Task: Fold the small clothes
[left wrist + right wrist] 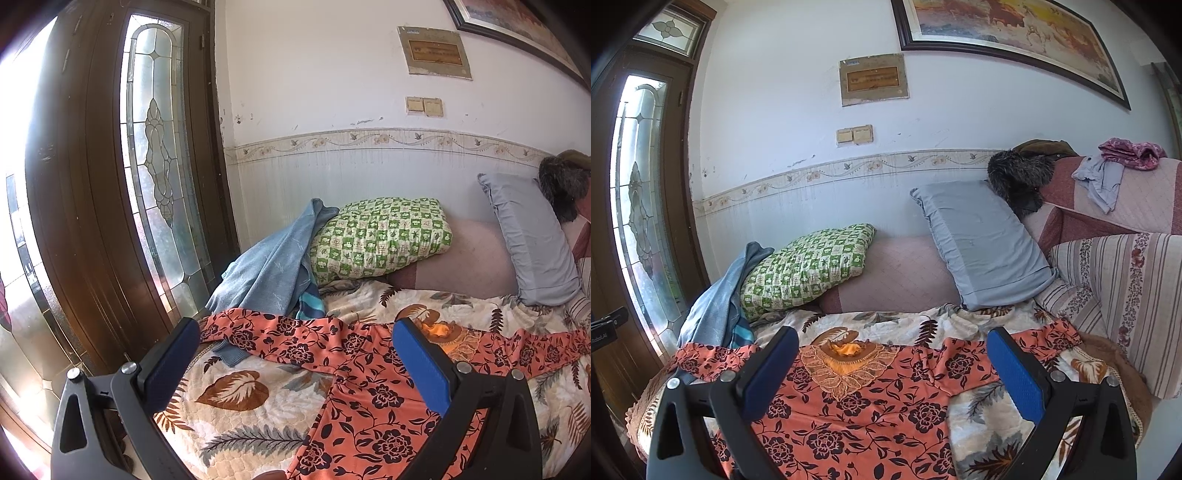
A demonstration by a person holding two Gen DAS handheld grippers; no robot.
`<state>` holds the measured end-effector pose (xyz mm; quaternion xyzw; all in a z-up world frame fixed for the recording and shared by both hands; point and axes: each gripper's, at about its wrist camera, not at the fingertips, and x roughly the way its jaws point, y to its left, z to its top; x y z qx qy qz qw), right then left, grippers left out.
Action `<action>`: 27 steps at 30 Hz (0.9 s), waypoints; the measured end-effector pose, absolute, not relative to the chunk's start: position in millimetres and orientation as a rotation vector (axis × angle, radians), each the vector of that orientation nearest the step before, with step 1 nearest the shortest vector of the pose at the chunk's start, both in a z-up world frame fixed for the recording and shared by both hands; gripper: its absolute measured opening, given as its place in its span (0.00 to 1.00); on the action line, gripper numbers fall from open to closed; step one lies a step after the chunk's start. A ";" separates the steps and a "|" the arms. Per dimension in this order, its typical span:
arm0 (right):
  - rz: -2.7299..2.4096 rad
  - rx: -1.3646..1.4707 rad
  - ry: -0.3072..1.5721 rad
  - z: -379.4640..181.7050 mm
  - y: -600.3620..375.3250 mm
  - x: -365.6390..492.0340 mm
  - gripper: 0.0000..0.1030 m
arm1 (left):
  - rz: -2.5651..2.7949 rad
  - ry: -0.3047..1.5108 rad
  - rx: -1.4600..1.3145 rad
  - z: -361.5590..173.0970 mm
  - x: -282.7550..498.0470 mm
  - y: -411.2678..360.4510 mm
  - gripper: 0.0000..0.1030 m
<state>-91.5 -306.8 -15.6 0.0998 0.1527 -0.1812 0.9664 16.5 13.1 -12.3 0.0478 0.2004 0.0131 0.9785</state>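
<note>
Both jaws spread wide and empty, the left gripper (295, 354) and right gripper (894, 358) hover over an orange floral top (871, 410) spread flat near the bed's (993, 417) front edge; thin, limp fabric, likely best pinched at sleeve (280, 332) or hem.

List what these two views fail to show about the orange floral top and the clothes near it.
- Orange floral top: hem cut off by the bottom edge, both views.
- Its left sleeve end: lies over the blue garment, cuff unclear.
- Striped cloth: mostly hidden under the blue garment.
</note>
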 end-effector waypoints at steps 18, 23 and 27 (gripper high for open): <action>-0.342 0.190 0.317 -13.7 -302.2 -81.8 1.00 | 0.043 0.399 0.093 -17.1 17.7 21.1 1.00; -0.338 0.181 0.319 -13.0 -299.1 -81.5 1.00 | 0.043 0.400 0.094 -17.1 17.5 20.6 1.00; -0.334 0.179 0.317 -11.6 -297.3 -80.8 1.00 | 0.044 0.403 0.089 -18.0 17.2 23.3 1.00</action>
